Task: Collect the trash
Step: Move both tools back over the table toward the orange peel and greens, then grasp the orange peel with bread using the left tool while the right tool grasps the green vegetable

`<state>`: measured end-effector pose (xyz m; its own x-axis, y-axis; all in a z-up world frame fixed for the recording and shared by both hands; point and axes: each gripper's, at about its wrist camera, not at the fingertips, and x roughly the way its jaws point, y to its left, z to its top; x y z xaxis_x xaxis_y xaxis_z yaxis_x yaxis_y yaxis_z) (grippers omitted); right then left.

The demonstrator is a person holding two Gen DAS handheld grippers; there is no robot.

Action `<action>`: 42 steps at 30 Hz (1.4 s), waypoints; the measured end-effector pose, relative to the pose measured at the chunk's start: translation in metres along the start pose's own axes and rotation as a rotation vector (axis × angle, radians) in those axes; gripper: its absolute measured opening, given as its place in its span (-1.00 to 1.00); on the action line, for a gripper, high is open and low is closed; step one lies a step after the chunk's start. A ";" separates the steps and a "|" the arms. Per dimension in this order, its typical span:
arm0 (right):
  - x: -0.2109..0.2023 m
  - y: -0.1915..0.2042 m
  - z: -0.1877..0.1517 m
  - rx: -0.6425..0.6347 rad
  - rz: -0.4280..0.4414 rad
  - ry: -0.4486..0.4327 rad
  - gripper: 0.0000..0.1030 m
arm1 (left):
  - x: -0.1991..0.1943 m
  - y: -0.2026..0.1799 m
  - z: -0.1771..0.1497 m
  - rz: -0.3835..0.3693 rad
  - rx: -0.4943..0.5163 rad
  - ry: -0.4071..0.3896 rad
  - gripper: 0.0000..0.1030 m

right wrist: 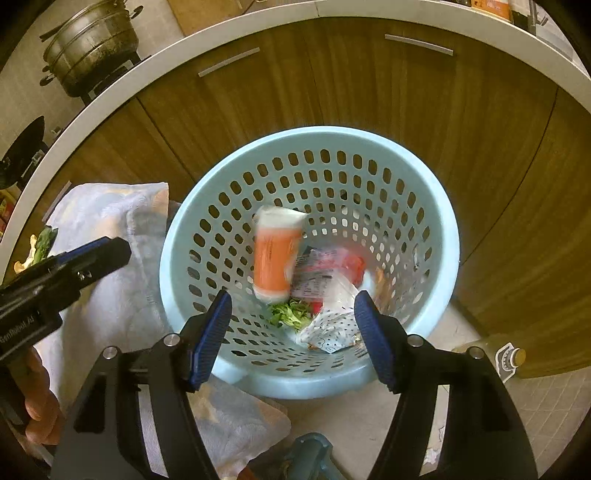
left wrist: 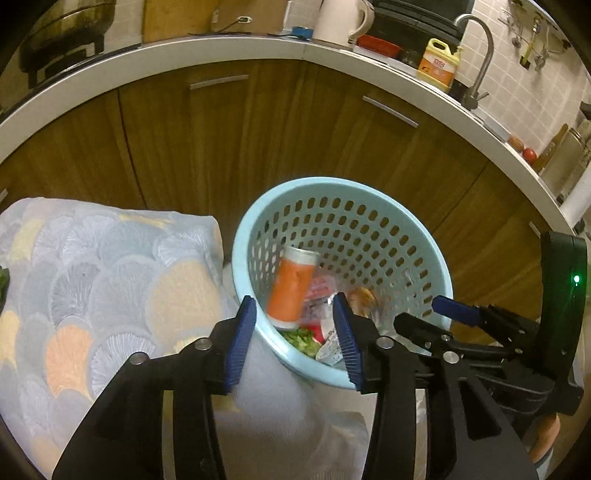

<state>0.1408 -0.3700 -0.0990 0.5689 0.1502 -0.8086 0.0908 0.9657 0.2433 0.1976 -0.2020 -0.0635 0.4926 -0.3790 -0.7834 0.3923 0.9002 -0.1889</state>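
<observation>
Pale blue plastic fills both views: the basket [right wrist: 439,221] stands on the floor against brown cupboard doors [left wrist: 258,140], its wall full of holes. Inside it an orange bottle [right wrist: 275,254] with a white cap leans against the wall, blurred in my right view. Beside the bottle lie a red-and-white wrapper [right wrist: 319,273], a white packet [right wrist: 332,328] and some green leaves [right wrist: 290,314] at the bottom.

My left gripper [left wrist: 295,338] hangs over the near rim, its 2 blue pads partly apart with nothing between them. My right gripper [right wrist: 295,332] points down into the basket, its pads spread wider, also empty. Neither touches the bottle.

Left of the basket, just beside it, a patterned cloth [left wrist: 92,266] in grey, peach and yellow covers something raised; a few more leaves [right wrist: 42,247] lie at its far edge. On the worktop above sit a dark pot [right wrist: 92,48], a white kettle [left wrist: 341,22] and a yellow jug [left wrist: 437,64] near the tap [left wrist: 480,51].
</observation>
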 end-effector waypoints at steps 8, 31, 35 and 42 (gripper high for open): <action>-0.023 0.030 0.000 -0.079 0.044 -0.063 0.26 | -0.034 0.019 -0.007 0.021 -0.025 -0.067 -0.16; -0.023 0.259 -0.021 -0.491 0.253 -0.131 -0.26 | -0.196 0.222 -0.070 0.528 -0.428 -0.378 0.12; -0.007 0.286 -0.017 -0.520 0.259 -0.101 -0.29 | -0.197 0.257 -0.081 0.628 -0.557 -0.346 0.20; 0.006 0.319 -0.001 -0.556 0.267 -0.117 -0.29 | -0.182 0.286 -0.083 0.476 -0.640 -0.338 0.21</action>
<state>0.1724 -0.0610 -0.0271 0.6019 0.4075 -0.6868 -0.4878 0.8685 0.0878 0.1556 0.1421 -0.0239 0.7378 0.1165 -0.6648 -0.3766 0.8885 -0.2623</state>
